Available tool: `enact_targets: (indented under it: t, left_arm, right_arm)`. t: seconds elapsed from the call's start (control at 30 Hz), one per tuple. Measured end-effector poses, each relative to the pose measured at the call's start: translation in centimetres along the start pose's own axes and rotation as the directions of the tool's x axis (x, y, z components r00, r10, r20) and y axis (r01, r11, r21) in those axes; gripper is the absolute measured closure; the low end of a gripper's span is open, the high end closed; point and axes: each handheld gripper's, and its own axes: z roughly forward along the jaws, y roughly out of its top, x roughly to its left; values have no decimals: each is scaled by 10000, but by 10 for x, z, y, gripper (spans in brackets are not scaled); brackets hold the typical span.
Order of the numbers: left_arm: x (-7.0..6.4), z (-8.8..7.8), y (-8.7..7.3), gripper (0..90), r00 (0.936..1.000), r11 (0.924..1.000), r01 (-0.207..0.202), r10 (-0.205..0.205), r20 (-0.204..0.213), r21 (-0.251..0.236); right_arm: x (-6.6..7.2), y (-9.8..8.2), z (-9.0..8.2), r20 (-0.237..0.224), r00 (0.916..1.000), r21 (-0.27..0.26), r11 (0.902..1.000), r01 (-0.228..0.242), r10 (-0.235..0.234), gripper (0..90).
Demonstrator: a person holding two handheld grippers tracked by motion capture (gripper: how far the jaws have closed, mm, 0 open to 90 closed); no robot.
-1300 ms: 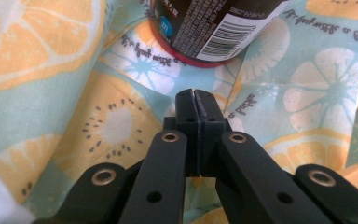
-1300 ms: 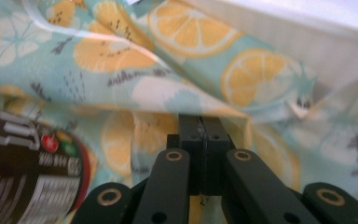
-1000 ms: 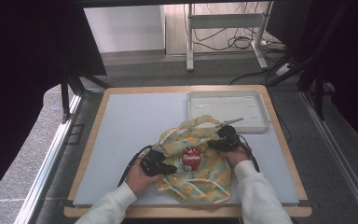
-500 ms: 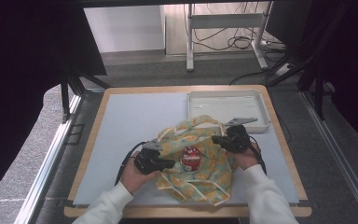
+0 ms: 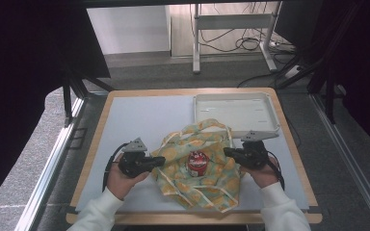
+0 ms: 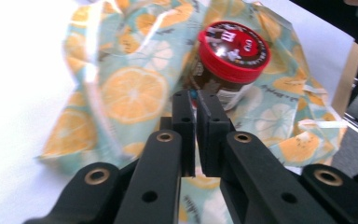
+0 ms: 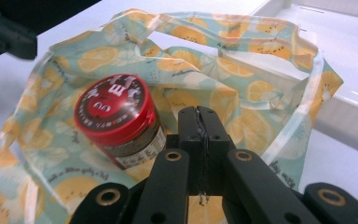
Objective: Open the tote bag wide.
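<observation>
The red-lidded jar (image 5: 198, 162) stands upright on the fruit-print bag (image 5: 207, 180), between both grippers. Left hand-held gripper (image 5: 160, 161) slightly parted, pinching nothing visible; right hand-held gripper (image 5: 227, 152) clenched on the bag's edge, about equally near.

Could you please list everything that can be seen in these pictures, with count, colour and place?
Jar: one, dark glass with a red lid, standing on the fruit-print bag near the table's front.
Bag: one, pale green cloth with orange slices and cream handles, spread on the mat between the two grippers.
Tray: one, white, shallow, at the mat's far right corner.
Mat: one, pale grey-white, covering the tabletop.
Table: one, light wood rim showing round the mat.
Metal stand: one, grey, on the floor beyond the table, with cables.
Left gripper: one, black, at the bag's left edge, jaws slightly apart.
Right gripper: one, black, shut on the bag's right edge.
Sleeves: two, white, at the front edge.
</observation>
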Motion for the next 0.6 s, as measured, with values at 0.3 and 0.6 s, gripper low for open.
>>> enact_targets:
  t: [0.3,0.6]
  left_arm:
    - [7,-5,-1,526,9986,9999,158,-160,-509,-60]
    - [9,-7,-2,355,9977,9998,132,-124,-660,117]
  right_arm:
    - [10,-6,-6,-121,9988,92,9988,480,-478,581]
    - [15,-5,-8,-120,9983,-54,9984,568,-569,397]
